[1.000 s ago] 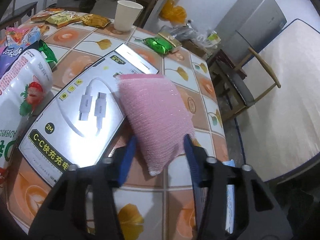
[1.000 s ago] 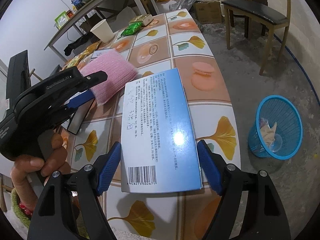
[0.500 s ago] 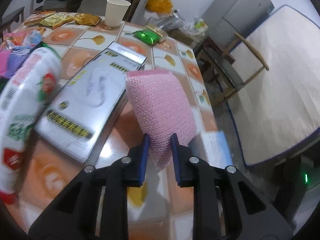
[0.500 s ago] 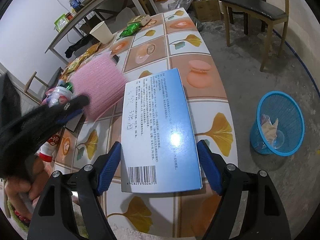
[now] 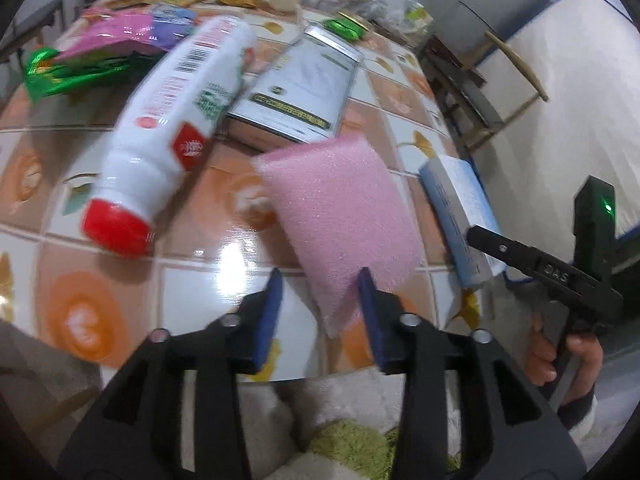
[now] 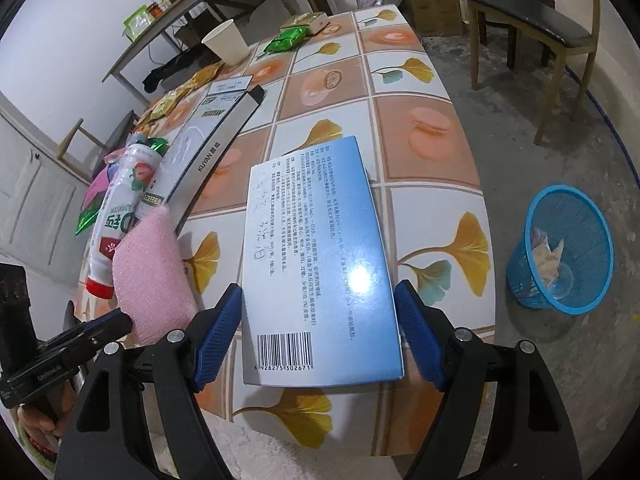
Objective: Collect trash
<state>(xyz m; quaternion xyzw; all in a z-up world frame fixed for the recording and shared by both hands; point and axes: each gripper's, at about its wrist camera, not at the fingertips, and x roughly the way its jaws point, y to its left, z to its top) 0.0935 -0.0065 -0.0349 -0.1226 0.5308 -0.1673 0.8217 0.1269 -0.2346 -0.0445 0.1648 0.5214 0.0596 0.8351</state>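
Two grippers over the tabletop [image 6: 424,148]: left gripper [image 5: 320,312] opening around the pink sponge's [image 5: 344,216] near corner, pads apparently off it in the blur, right gripper [image 6: 318,338] spread wide either side of the blue box [image 6: 316,256], basket [image 6: 560,248] on the floor.

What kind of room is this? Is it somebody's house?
Probably a lived-in room at home, maybe a dining or storage room. There is a table with a tile-pattern cover strewn with snack packets, a wooden chair, a blue trash basket on a bare concrete floor, and a mattress leaning on the wall.
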